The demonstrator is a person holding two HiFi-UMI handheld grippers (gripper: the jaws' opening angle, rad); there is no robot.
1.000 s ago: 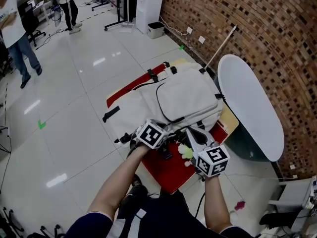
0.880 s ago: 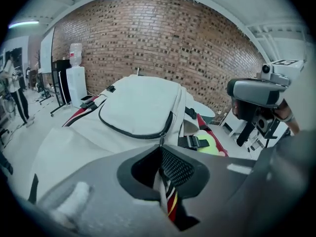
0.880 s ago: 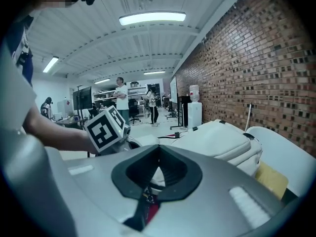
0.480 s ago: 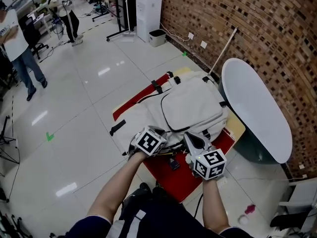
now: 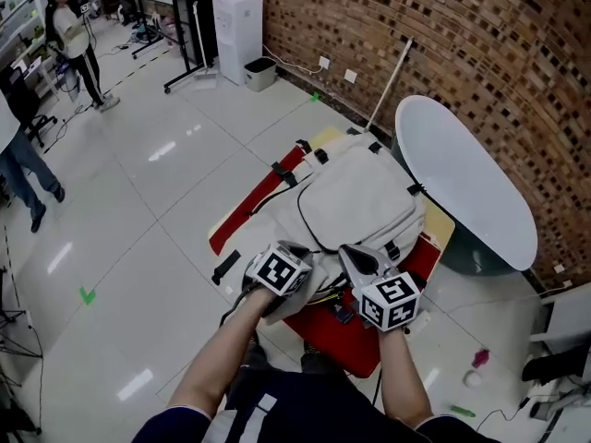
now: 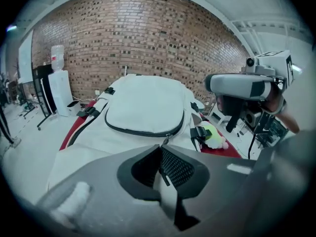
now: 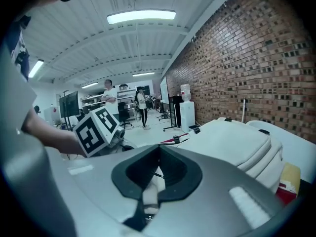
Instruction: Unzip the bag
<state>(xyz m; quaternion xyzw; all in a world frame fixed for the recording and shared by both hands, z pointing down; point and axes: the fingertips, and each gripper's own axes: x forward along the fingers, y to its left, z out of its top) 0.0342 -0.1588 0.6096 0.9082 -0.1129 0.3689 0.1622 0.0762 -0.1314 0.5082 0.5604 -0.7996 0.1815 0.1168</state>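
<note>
1. The bag (image 5: pixel 355 197) lies flat on a red mat (image 5: pixel 355 340) beside the brick wall (image 5: pixel 480 53), with its near end at the two grippers.
2. The left gripper (image 6: pixel 161 154) is clenched on a pale strip of the bag's cloth. The right gripper (image 7: pixel 158 163) is also clenched on a pale strip at the same end.
3. The front pocket zipper (image 6: pixel 143 131) is closed all along, with its puller (image 6: pixel 165 141) at the near end.
4. I judge the task is at its start. The grip is made, but I see no opened track.
5. I can read no brand or label. The cubes (image 5: pixel 279 269) carry only black-and-white square marks.
</note>
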